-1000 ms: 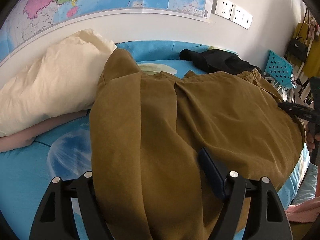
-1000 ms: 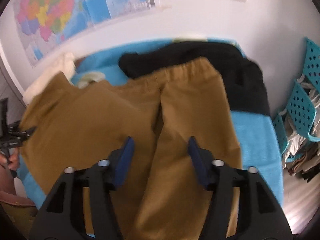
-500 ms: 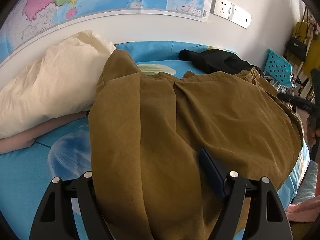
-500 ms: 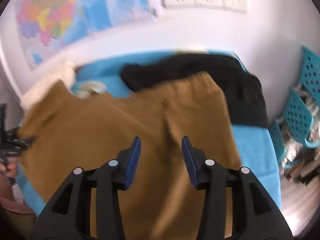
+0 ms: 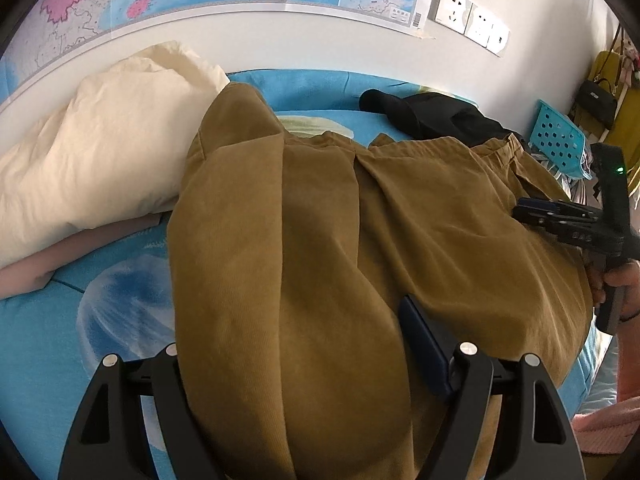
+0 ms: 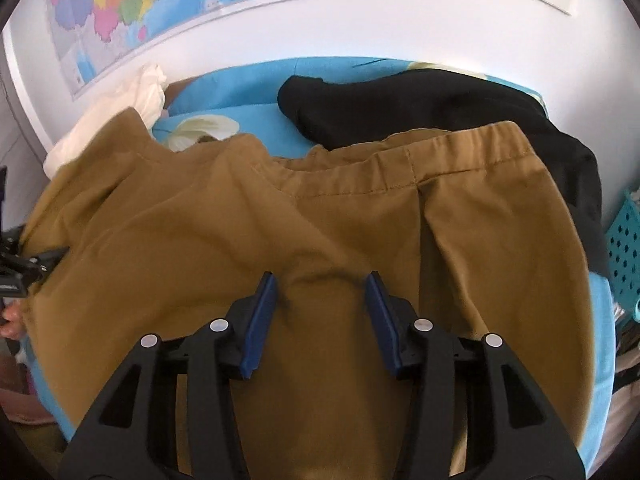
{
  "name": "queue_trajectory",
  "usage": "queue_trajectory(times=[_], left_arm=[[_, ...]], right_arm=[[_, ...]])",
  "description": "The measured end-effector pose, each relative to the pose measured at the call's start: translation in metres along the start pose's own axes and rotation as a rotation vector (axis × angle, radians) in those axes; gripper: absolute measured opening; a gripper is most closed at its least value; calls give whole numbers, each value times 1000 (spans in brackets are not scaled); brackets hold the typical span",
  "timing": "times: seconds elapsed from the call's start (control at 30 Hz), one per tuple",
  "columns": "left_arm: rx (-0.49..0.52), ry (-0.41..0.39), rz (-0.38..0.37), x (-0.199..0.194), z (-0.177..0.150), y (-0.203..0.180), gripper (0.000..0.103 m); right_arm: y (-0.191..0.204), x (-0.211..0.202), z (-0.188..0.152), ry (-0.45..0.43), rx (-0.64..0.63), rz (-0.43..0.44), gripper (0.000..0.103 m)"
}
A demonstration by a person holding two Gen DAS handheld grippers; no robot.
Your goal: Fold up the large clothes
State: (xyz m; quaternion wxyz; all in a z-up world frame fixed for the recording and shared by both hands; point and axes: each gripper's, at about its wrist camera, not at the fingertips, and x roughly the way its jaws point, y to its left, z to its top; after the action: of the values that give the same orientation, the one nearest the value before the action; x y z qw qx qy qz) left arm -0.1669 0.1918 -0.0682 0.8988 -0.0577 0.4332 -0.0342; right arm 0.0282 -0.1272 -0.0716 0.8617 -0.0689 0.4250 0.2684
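Fingers first: on our left gripper [image 5: 304, 340] the jaws stand spread wide, and a thick fold of the brown trousers [image 5: 360, 240] lies between them. The cloth drapes over the left finger so that we cannot see its pad; only the blue pad on the other finger [image 5: 424, 344] shows, with fabric lying against it. Whether that pad presses the cloth or the cloth merely rests there we cannot tell

Our right gripper [image 6: 320, 292] has its jaws about half apart and opening. Both blue pads [image 6: 260, 320] hover over a small puckered ridge of the trousers [image 6: 360, 220], which sits between them, and the pads do not look to be squeezing it

The trousers lie spread across the blue bedsheet [image 5: 60, 340], waistband toward the wall, one leg folded back over the rest. A black garment [image 6: 420, 108] lies beyond the waistband, partly tucked under it. A cream pillow [image 5: 100, 140] sits at the left, just touching the trouser edge

In the left view the right gripper shows from the side at the picture's edge, held in a hand [image 5: 616, 284] that the frame cuts off. The near hem of the trousers drops out of sight behind the grippers in both views. The right view is slightly blurred
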Motion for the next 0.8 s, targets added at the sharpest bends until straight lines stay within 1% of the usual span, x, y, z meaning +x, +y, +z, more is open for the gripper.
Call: queue_trajectory(times=[0.07,0.13,0.17,0.2,0.27,0.3,0.37,0.43,0.5,0.6,0.7,0.8], left_arm=[[-5,0,1,-1,1,0,77],[-4,-8,10,-7,0,-1,76],[-8,-21,4,-12,-1,-1,76],[-14,-32,-6,-17,-1,-2,76],[-20,-65,-42,-30,-4,-4,76],[-16,-77,-59,-35,-6,-5,76],[-7,-74,-71,-37,-12,-8,77],[-18,-32,-65,-25,-19,-6,77],[-42,-10,-74,-16,-24,-2,77],[-58,-19,-75,-15,-26,0,79],[-57,-18,-51,-16,-26,-2,79],[-68,-35,-22,-26,-29,0,79]], right_arm=[[1,-19,-3,-29,10,40,46],[6,-40,-7,-66,17,107,49],[11,-44,-7,-75,14,138,49],[19,-50,-11,-81,5,189,50],[38,-52,-17,-76,-42,224,50],[45,-51,-20,-70,-61,233,50],[60,-37,-28,-19,-106,240,49],[65,-18,-36,25,-114,211,50],[65,-11,-39,13,-115,211,50],[64,-14,-37,15,-87,218,50],[61,-23,-37,22,-72,218,50],[45,-46,-40,-12,0,268,54]])
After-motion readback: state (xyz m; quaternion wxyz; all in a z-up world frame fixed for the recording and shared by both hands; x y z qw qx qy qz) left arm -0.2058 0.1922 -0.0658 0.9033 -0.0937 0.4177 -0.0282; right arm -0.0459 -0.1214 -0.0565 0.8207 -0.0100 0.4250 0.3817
